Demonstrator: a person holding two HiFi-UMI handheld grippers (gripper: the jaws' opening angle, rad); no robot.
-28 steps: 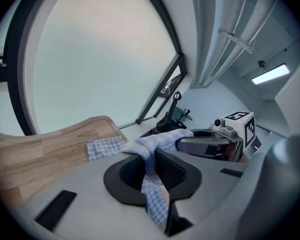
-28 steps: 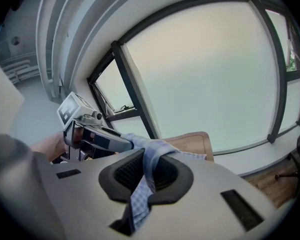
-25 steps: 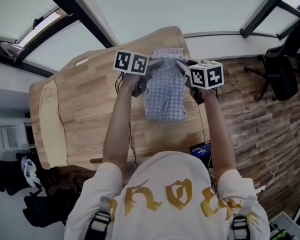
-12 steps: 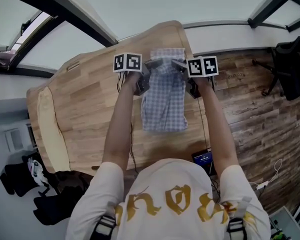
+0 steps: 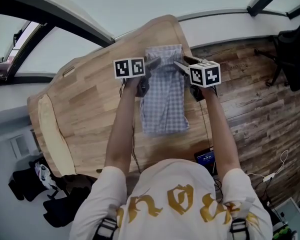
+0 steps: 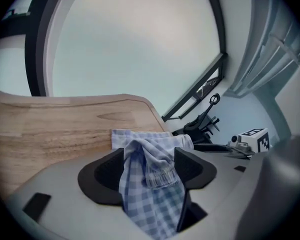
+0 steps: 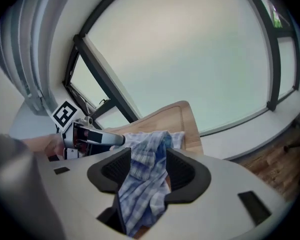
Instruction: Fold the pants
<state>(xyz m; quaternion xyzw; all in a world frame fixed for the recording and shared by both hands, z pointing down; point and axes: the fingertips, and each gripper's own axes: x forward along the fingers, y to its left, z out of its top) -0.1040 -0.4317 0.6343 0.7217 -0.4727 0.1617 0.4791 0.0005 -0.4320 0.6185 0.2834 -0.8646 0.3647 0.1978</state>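
— Which step is going on here?

— The let-go at the end of a fold, by my reading. The checked pants (image 5: pixel 163 96) are lying on the table (image 5: pixel 90 104) toward its far right end, in a long, narrow stack. The left tongs (image 5: pixel 152 64) and the right tongs (image 5: pixel 181 65) are sitting at the two sides of the far part.

— Are they gripping it?

— No. Both have just been opening, and now they are standing wide. A bunched edge of the cloth is hanging loose between each pair of jaws, draping over the lower part and not being pinched.

— So what is the next move asking for?

— Probably drawing both tongs back and out, so that the loose edges are slipping off and not being dragged along. The layers could shift otherwise. After that, the stack is looking long enough for one more fold across, though that is my guess.

— And the count?

— One pair of pants, two tongs, one table.
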